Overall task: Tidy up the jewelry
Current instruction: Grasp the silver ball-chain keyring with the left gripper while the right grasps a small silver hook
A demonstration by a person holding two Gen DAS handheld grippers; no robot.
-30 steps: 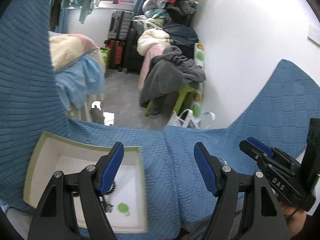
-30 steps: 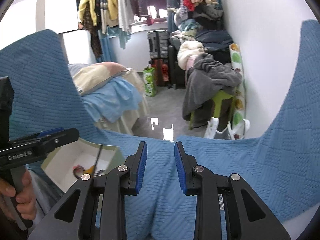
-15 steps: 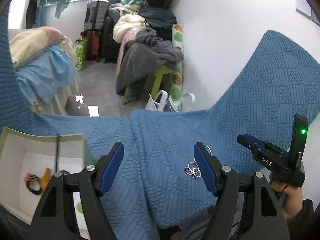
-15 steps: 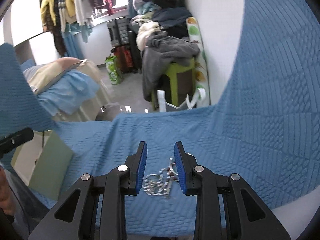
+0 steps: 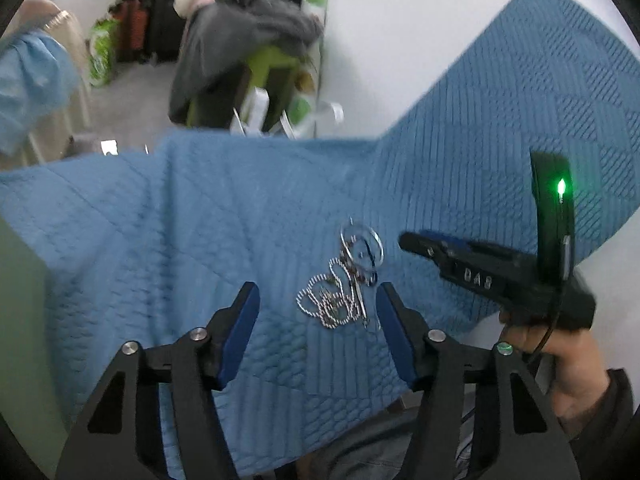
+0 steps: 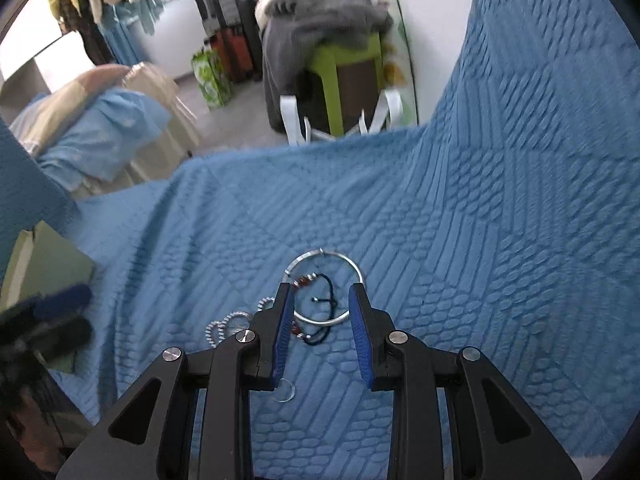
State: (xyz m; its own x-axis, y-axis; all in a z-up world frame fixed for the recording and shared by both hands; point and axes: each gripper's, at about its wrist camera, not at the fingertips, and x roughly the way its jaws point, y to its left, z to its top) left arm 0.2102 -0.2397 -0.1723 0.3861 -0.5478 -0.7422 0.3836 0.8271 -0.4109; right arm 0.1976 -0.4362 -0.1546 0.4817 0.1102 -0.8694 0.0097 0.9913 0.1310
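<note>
A tangle of jewelry lies on the blue quilt. It holds a silver bead chain, a silver bangle and a dark cord bracelet with red beads. My left gripper hovers just over the bead chain. Its jaws are closing, and the chain lies between them untouched. My right gripper is narrowly open, with its fingers either side of the bangle and cord bracelet, pressing neither. It also shows as the right gripper just right of the pile, held by a hand.
A pale green box stands at the left edge of the quilt. A small clear ring lies under the right gripper. Beyond the quilt's far edge are a green stool piled with clothes, suitcases and a white wall.
Both grippers have swung right, away from the box, and dropped toward the jewelry pile. The left jaws have narrowed. The right jaws keep the same gap.
</note>
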